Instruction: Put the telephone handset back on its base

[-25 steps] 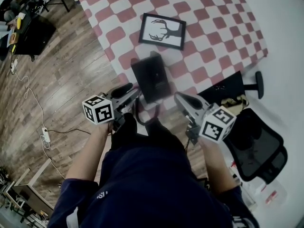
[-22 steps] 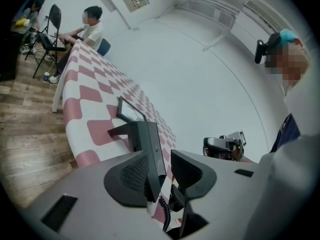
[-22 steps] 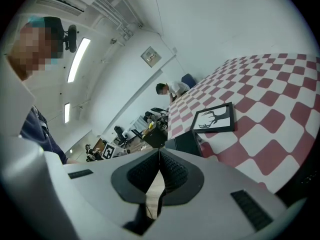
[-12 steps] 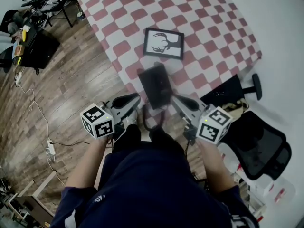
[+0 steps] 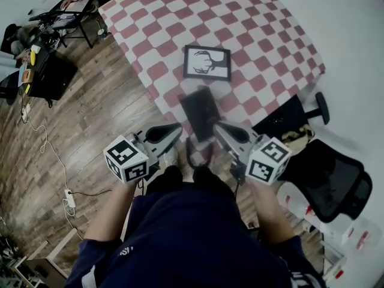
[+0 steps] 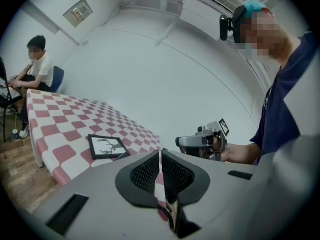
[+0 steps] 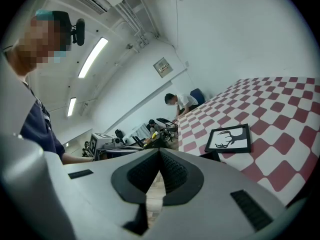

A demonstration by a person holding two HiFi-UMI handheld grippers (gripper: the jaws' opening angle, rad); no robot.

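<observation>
The black telephone [image 5: 201, 114] sits blurred at the near edge of the checkered table [image 5: 258, 41]; I cannot tell whether its handset lies on the base. Its coiled cord [image 5: 197, 153] hangs below the edge between my two grippers. My left gripper [image 5: 170, 133] is just left of the phone, its pads [image 6: 148, 173] pressed together with nothing between them; a bit of coiled cord [image 6: 170, 220] shows below them. My right gripper [image 5: 221, 131] is just right of the phone, also shut and empty, its pads [image 7: 171, 171] meeting at the tips.
A framed deer picture [image 5: 207, 63] lies on the table beyond the phone. A black office chair [image 5: 327, 179] stands at the right. Cables and a power strip [image 5: 70, 198] lie on the wood floor at the left. A seated person [image 6: 34, 68] is at the table's far end.
The left gripper's jaws have closed from wide open to shut. Both grippers have drawn back a little from the phone. The view has shifted, so the table sits higher in it.
</observation>
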